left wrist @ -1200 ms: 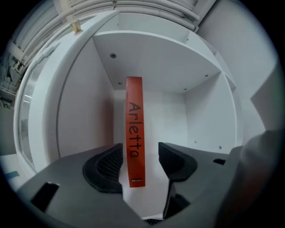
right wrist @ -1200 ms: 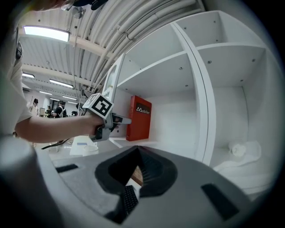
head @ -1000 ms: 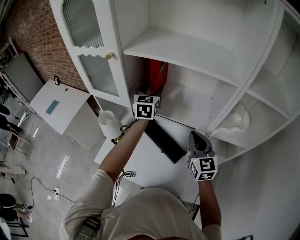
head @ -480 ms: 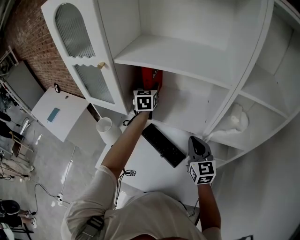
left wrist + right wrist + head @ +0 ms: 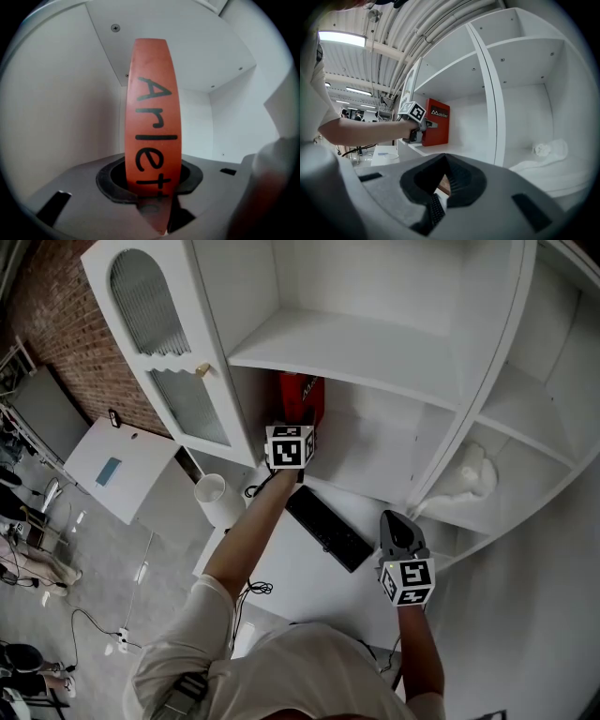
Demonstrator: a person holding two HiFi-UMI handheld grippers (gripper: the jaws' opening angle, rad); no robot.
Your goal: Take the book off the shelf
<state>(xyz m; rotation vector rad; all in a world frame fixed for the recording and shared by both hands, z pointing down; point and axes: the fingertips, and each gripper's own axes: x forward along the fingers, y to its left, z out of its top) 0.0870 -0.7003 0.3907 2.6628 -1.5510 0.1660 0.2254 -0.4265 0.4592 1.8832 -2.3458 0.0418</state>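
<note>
Centre frame, the left gripper (image 5: 295, 424) has its jaws clamped on the upright red book (image 5: 300, 393) in the white wooden shelf (image 5: 356, 348). Lower right, the right gripper (image 5: 397, 527) has its jaws together, empty.

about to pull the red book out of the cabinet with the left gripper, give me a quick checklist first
1. left gripper closed on the spine of the red book: ok
2. red book upright on the shelf: ok
3. nothing else visible in that compartment to drag along: ok
4. cabinet door stands open, off the pull path: ok
5. right gripper empty and away from the book: ok
6. grip firm enough to hold the book's weight: cannot tell
</note>
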